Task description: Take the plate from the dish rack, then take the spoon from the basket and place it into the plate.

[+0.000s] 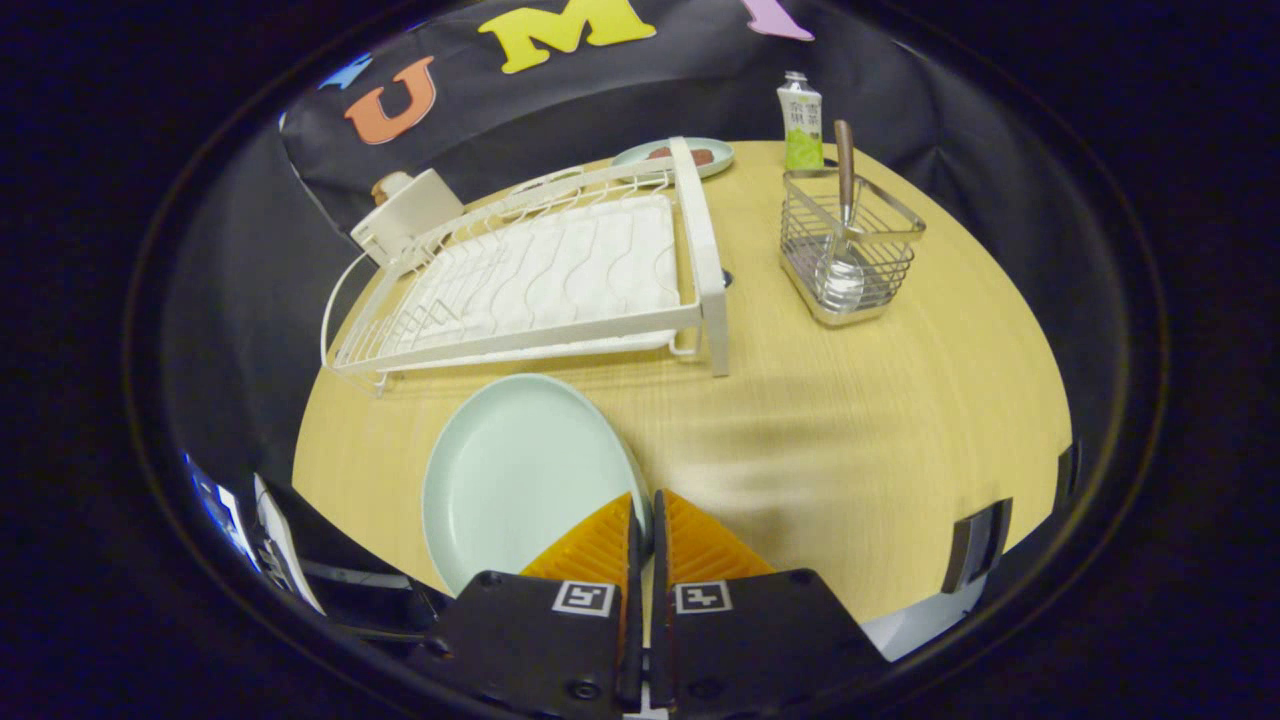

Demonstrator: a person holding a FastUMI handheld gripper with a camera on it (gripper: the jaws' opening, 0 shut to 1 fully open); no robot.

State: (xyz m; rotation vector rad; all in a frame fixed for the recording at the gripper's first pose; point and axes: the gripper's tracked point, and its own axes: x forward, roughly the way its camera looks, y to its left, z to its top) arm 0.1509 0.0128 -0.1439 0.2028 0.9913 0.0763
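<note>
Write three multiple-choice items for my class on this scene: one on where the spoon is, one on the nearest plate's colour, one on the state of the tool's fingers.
1. Where is the spoon?
A. Standing in the wire basket
B. Lying on the dish rack
C. On the plate

2. What colour is the plate at the fingers?
A. Red
B. Pale green
C. Black

3. How do the tool fingers stand?
A. Wide apart
B. Closed on the plate's rim
C. Closed on the spoon

Answers: 1 A, its handle rises out of the basket beside the rack. 2 B, the plate on the wooden table is pale green. 3 B, the rim runs into the thin gap between both fingers.
</note>
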